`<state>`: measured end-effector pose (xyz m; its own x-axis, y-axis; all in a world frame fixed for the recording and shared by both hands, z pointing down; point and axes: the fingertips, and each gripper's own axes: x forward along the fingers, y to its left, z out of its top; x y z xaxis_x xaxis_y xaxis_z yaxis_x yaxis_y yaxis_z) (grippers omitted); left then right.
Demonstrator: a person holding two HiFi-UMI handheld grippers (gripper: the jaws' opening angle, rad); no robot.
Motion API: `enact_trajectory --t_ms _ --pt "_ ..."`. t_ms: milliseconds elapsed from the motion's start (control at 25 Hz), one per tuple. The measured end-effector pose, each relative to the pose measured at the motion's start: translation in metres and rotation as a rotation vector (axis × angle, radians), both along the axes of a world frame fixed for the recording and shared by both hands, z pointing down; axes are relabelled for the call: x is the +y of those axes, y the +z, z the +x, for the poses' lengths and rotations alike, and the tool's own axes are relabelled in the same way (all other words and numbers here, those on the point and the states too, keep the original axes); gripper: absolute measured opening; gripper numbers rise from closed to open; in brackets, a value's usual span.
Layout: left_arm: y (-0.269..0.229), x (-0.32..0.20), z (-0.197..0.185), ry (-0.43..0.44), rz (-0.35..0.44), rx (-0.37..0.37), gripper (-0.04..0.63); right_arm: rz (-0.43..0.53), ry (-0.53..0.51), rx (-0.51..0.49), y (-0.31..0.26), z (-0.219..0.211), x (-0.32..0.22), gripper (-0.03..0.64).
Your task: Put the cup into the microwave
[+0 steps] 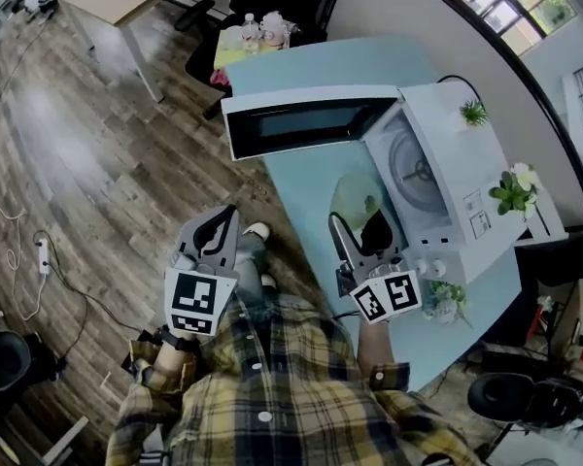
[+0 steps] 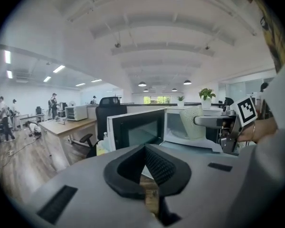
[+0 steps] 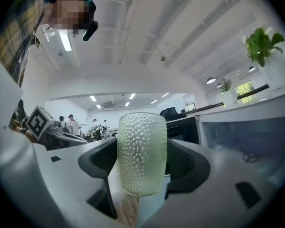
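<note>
Cup (image 1: 353,200) partly behind right gripper (image 1: 360,225)

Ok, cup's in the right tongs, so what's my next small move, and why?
Probably carry the cup forward into the microwave cavity. The right tongs are shut on it, the door stands open, and the turntable looks bare.
</note>
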<state>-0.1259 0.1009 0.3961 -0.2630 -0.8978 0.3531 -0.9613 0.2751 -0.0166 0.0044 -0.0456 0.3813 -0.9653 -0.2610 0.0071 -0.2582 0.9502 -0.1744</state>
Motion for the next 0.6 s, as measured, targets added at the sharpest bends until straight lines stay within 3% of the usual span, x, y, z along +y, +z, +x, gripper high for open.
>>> enact_trajectory --t_ms 240,600 --pt "-0.009 -0.091 -0.010 0.274 0.029 -0.003 -0.009 0.012 0.250 0.016 -0.005 0.018 -0.046 0.325" --pt "-0.011 -0.171 -0.004 0.584 0.037 0.013 -0.009 0.004 0.530 0.033 -0.003 0.034 -0.076 0.325"
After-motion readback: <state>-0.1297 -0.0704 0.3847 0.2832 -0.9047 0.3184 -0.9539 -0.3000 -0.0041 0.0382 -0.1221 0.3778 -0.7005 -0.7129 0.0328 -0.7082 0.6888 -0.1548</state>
